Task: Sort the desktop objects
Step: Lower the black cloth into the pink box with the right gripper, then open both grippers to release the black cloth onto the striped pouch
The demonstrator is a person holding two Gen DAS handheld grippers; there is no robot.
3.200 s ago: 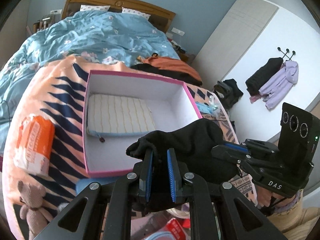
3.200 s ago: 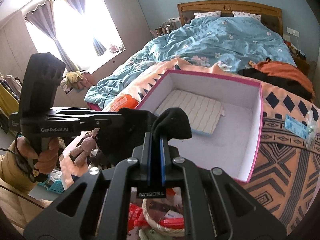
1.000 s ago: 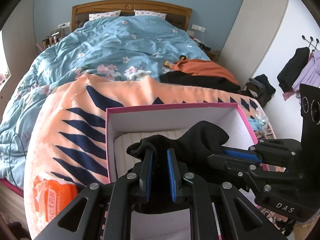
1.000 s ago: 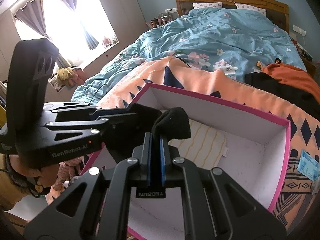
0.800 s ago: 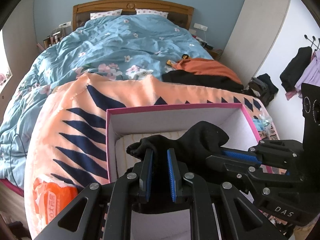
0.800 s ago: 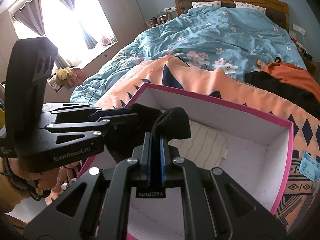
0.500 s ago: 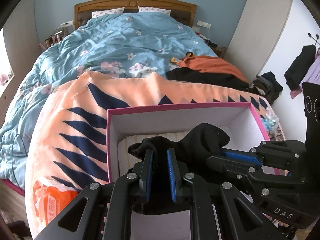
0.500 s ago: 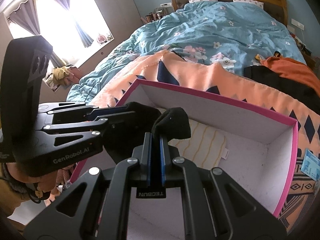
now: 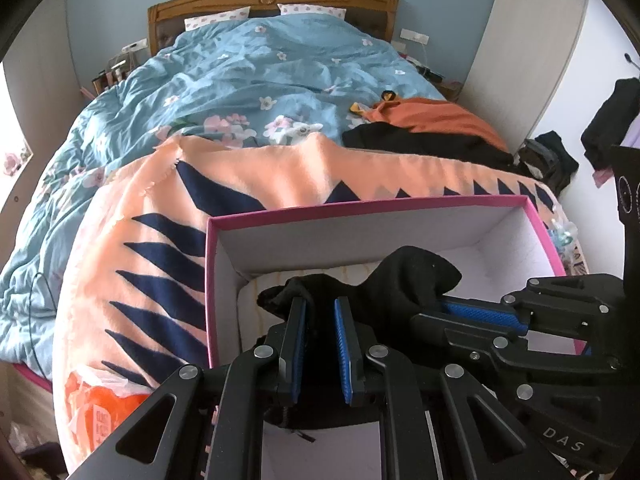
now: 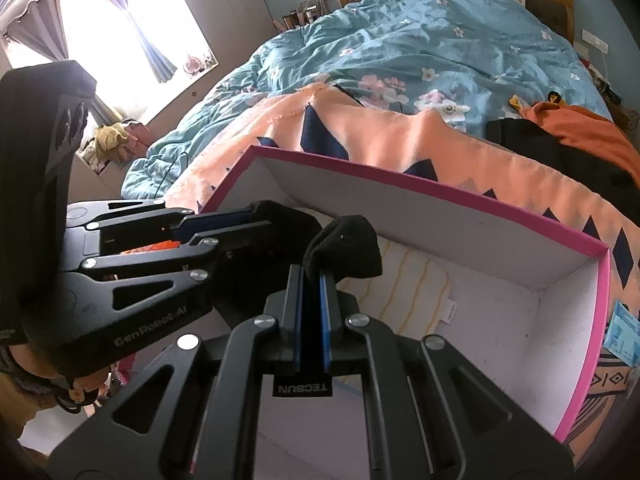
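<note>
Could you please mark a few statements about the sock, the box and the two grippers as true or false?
1. Both grippers grip the black sock. True: the left gripper and right gripper each clamp it.
2. The box has a green rim. False: it is pink.
3. A cream striped pouch lies inside the box. True.
4. The sock lies flat on the box floor. False: it hangs above, held between the grippers.
5. The box stands on a bare wooden desk. False: it rests on a peach blanket.
</note>
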